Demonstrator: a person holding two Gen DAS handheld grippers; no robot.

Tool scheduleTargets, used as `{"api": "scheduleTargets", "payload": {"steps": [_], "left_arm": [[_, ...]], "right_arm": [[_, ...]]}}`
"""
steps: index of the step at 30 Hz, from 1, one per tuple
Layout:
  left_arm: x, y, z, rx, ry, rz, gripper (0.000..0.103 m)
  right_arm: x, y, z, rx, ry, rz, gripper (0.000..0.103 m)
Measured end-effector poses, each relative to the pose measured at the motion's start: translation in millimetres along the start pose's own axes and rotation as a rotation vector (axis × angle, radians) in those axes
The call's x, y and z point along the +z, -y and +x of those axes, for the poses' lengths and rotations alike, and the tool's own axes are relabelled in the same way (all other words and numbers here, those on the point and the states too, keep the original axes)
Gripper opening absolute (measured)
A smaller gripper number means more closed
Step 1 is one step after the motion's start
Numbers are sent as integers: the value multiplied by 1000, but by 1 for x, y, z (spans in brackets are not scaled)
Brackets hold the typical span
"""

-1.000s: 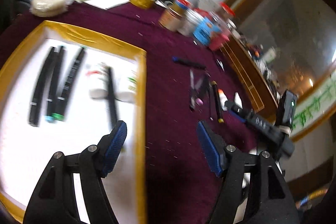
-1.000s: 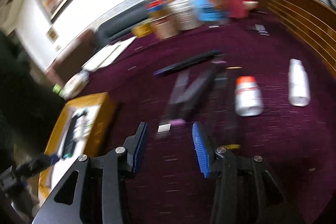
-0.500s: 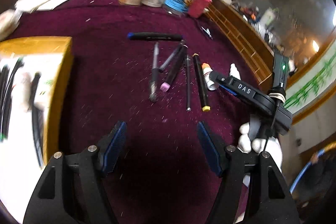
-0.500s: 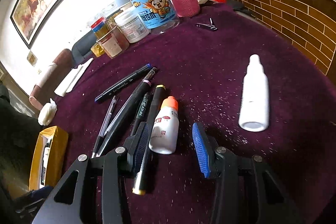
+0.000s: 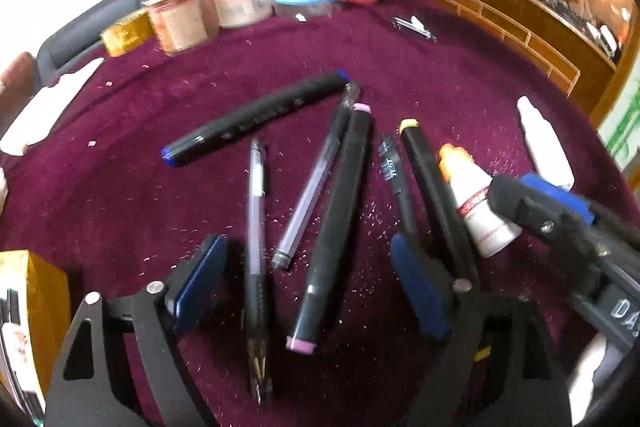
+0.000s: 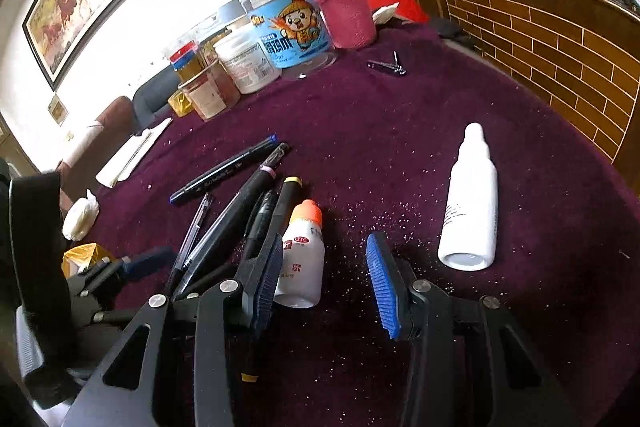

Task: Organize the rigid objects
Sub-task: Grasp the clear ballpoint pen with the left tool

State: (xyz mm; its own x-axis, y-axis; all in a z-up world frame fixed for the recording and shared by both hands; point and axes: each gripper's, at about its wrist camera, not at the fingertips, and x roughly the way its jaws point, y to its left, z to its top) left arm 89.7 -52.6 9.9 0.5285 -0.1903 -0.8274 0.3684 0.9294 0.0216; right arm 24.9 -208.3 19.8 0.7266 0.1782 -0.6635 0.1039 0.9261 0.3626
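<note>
Several pens and markers lie fanned on the maroon cloth. My left gripper (image 5: pixel 308 283) hangs low over them, jaws opening. A clear gel pen (image 5: pixel 256 227) and the pink-capped black marker (image 5: pixel 340 219) lie between its fingers, untouched by the pads. A blue-capped marker (image 5: pixel 256 119) lies further back and a yellow-capped marker (image 5: pixel 432 195) to the right. My right gripper (image 6: pixel 324 283) is open. The small white bottle with an orange cap (image 6: pixel 302 259) lies beside its left finger, clear of the right pad. A taller white bottle (image 6: pixel 472 203) lies to its right.
Jars and tubs (image 6: pixel 288 31) and a pink-sleeved bottle (image 6: pixel 346 11) crowd the table's back. A nail clipper (image 6: pixel 386 65) lies near them. The yellow-edged box (image 5: pixel 36 299) sits at the left. A brick-patterned wooden wall (image 6: pixel 540 39) borders the right edge.
My left gripper swung from the yellow-edged box across to the pens, came lower, and its jaws widened. My right gripper closed in on the small bottle, then held still.
</note>
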Motion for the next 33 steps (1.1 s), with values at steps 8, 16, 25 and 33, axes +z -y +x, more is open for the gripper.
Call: {"api": "scheduleTargets", "payload": {"steps": [8,16,25,33], "left_arm": [[-8,-14,-17,-123,-71,-48,21],[-52,-21,-53,-235,-115,-99,21],[-77,-34,-86,-327,-75,-173,21],[-86,-43,-84,-339,-78,-209,21]], "right_arm": [[-2,-1,5,-7,-15,-13,45],[-2,3,7,-7,-20,5,50],[-3,4,8,-18,-28,6,51],[-2,3,9,-22,-27,4,51]]}}
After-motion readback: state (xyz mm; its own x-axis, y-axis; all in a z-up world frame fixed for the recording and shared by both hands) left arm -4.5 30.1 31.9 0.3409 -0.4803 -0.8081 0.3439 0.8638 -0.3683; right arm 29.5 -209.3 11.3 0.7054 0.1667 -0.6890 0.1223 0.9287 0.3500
